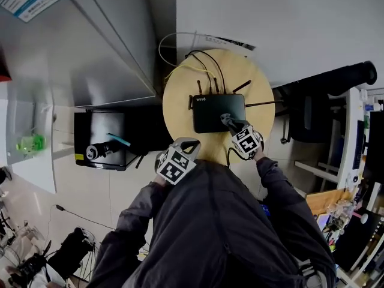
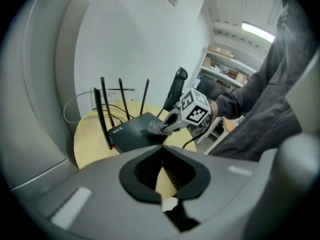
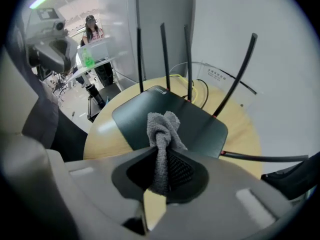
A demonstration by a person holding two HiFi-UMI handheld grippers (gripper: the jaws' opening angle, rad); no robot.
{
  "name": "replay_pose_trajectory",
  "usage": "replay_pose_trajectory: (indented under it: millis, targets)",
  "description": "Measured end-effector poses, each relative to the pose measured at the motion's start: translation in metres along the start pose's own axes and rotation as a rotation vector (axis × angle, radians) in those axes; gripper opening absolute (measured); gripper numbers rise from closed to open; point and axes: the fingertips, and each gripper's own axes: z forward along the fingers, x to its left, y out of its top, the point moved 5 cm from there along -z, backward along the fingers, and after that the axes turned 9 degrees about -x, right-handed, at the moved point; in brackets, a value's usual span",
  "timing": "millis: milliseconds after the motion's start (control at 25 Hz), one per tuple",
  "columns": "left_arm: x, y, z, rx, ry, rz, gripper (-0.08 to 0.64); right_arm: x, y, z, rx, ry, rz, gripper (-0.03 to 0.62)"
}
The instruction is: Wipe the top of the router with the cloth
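Note:
A black router (image 1: 218,112) with several antennas lies on a round wooden table (image 1: 178,104). My right gripper (image 1: 230,122) is shut on a bunched grey cloth (image 3: 163,129), and the cloth's end rests on the router's top (image 3: 172,115) near its front right part. The left gripper view shows the same cloth (image 2: 154,127) pressed on the router (image 2: 133,132) by the right gripper (image 2: 170,122). My left gripper (image 1: 186,145) hangs at the table's near edge, left of the router; its jaws are shut with nothing between them (image 2: 161,152).
Cables (image 1: 204,60) run off the table's far side toward the wall. A grey cabinet (image 1: 96,41) stands at the left with a black box (image 1: 102,138) on the floor beside it. A black chair (image 1: 318,110) is at the right. A person (image 3: 93,28) stands far off.

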Motion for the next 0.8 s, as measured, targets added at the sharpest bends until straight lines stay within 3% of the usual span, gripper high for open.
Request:
replay_pose_trajectory:
  millis: [360, 560, 800]
  targets:
    - [0.000, -0.002, -0.001, -0.028, 0.167, -0.122, 0.000, -0.103, 0.034, 0.029, 0.016, -0.063, -0.103, 0.035]
    - [-0.007, -0.011, 0.001, -0.040, 0.236, -0.188, 0.000, -0.112, 0.038, 0.039, 0.022, -0.031, -0.170, 0.035]
    - [-0.016, -0.012, 0.005, -0.025, 0.236, -0.185, 0.000, -0.106, 0.034, 0.036, -0.017, -0.046, -0.170, 0.035]
